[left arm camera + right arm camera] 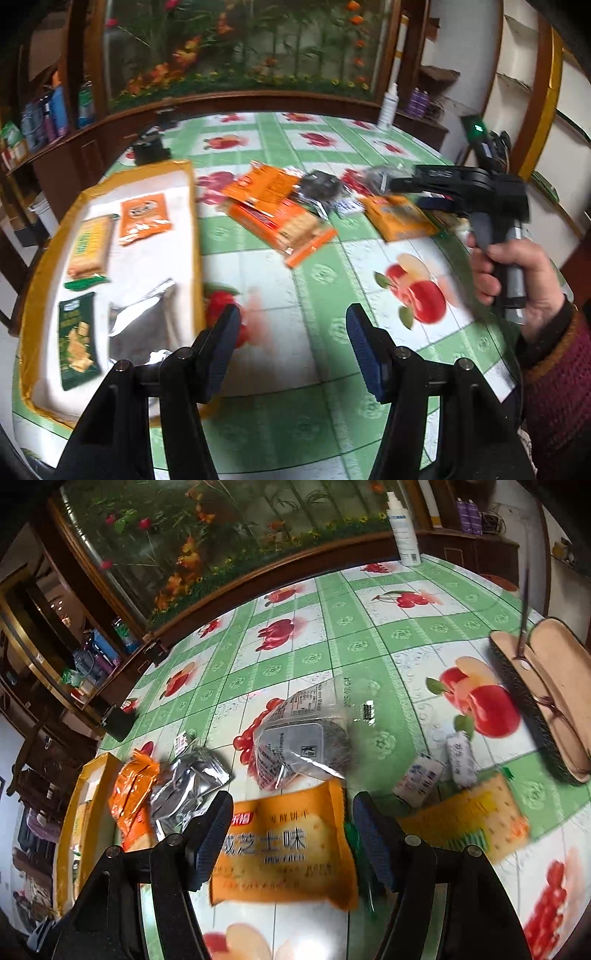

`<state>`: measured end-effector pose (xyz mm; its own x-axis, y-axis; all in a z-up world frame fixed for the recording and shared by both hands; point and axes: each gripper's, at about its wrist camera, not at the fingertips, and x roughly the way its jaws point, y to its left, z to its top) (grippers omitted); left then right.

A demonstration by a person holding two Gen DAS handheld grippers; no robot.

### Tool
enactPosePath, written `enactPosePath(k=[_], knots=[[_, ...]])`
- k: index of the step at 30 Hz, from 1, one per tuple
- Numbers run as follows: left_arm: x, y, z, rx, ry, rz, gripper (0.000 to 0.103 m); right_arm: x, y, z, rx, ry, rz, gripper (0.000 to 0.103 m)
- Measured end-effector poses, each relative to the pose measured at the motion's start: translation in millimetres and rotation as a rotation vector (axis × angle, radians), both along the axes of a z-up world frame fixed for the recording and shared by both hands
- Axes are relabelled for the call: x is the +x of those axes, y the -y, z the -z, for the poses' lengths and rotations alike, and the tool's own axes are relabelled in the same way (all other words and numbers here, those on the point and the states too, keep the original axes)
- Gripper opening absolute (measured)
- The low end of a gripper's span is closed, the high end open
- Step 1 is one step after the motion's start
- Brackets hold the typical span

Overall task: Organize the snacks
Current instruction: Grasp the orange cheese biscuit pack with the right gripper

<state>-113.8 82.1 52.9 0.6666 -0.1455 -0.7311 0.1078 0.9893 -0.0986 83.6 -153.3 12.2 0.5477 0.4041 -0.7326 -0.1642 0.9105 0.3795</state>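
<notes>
A yellow-rimmed white tray [188, 206] lies at the table's left and holds several snack packs, among them a silver pouch [147, 321] and a green cracker bag [75, 339]. My left gripper [291, 343] is open and empty above the tablecloth, just right of the tray. Loose snacks lie mid-table, with orange cracker packs [280, 218] among them. My right gripper [288, 834] is open, its jaws on either side of an orange cheese-cracker pack [284, 853] on the table. Beyond it lie a clear dark-filled pack [303, 738], a silver pouch [184, 790] and another orange bag [133, 790].
A glasses case with spectacles [546, 701] lies at the right. A white spray bottle [404, 528] stands at the table's far edge. Small white candies [458, 757] and a yellow cracker pack [476, 819] lie to the right of my right gripper. Wooden cabinets surround the table.
</notes>
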Motion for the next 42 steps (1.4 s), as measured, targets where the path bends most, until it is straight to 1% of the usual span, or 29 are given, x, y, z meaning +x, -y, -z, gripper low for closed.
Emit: enactPosePath(k=[3,6,7,8,9,10,11,12,15,16,17,18,19,20,22,23,25,28,29,30,31,32,33,35,38,39,41,42], knots=[[-1,4,1,0.015,-0.004,0.009,0.059,-11,-7,2,0.024,-0.022,-0.062,0.073],[-2,4,0,0.009,-0.001,0.009,0.059,-41,-16,4,0.101,-0.088,-0.137,0.073],[-2,2,-2,0.005,0.002,0.006,0.060,-57,-21,8,0.126,-0.127,-0.179,0.074],[-2,-1,-3,-0.003,0.003,0.002,0.061,-69,-25,9,0.156,-0.140,-0.223,0.074],[-2,-4,-4,-0.011,0.003,-0.002,0.065,-87,-35,8,0.186,-0.160,-0.310,0.074],[-1,-6,-4,-0.024,0.002,-0.006,0.066,-97,-42,6,0.195,-0.161,-0.372,0.074],[1,-8,-4,-0.037,-0.004,-0.006,0.066,-107,-47,2,0.190,-0.143,-0.415,0.074],[2,-9,-4,-0.048,-0.009,-0.004,0.066,-111,-47,-2,0.176,-0.121,-0.414,0.074],[4,-8,-3,-0.076,-0.022,-0.001,0.066,-104,-39,-19,0.085,-0.024,-0.311,0.074],[3,-6,-3,-0.081,-0.021,0.003,0.066,-99,-37,-24,0.045,0.006,-0.267,0.074],[1,-5,-4,-0.078,-0.019,0.006,0.066,-95,-37,-26,0.013,0.032,-0.249,0.075],[0,-5,-4,-0.073,-0.018,0.006,0.066,-91,-41,-26,-0.012,0.053,-0.251,0.077],[-1,-4,-5,-0.066,-0.015,0.007,0.066,-87,-47,-24,-0.022,0.055,-0.282,0.078],[-3,-5,-5,-0.060,-0.012,0.004,0.066,-83,-55,-21,-0.026,0.043,-0.315,0.081],[-3,-9,-6,-0.062,-0.013,-0.006,0.066,-79,-65,-14,-0.046,0.024,-0.345,0.081],[-4,-11,-6,-0.067,-0.015,-0.010,0.066,-80,-72,-10,-0.073,0.020,-0.365,0.084],[-3,-15,-6,-0.071,-0.020,-0.015,0.067,-80,-79,-5,-0.123,0.021,-0.389,0.086],[0,-16,-5,-0.071,-0.027,-0.018,0.067,-89,-93,2,-0.232,0.050,-0.434,0.087],[1,-15,-5,-0.072,-0.030,-0.018,0.067,-95,-98,5,-0.299,0.074,-0.444,0.087],[4,-14,-5,-0.075,-0.035,-0.016,0.068,-99,-101,8,-0.354,0.100,-0.438,0.086],[6,-13,-5,-0.077,-0.040,-0.012,0.068,-100,-100,11,-0.377,0.107,-0.430,0.083],[10,-12,-5,-0.080,-0.047,-0.007,0.069,-99,-96,11,-0.361,0.117,-0.424,0.077],[12,-11,-5,-0.081,-0.051,-0.007,0.071,-97,-92,11,-0.350,0.118,-0.414,0.076],[21,-9,-6,-0.086,-0.062,-0.007,0.074,-89,-73,11,-0.324,0.122,-0.346,0.076],[44,-2,-6,-0.112,-0.086,0.011,0.073,-75,-37,11,-0.229,0.107,-0.242,0.075],[52,2,-6,-0.116,-0.094,0.019,0.073,-74,-29,9,-0.215,0.106,-0.221,0.075],[75,13,-4,-0.103,-0.119,0.035,0.073,-70,-11,9,-0.177,0.090,-0.162,0.075],[83,18,-4,-0.096,-0.125,0.046,0.070,-69,-3,8,-0.150,0.080,-0.140,0.075]])
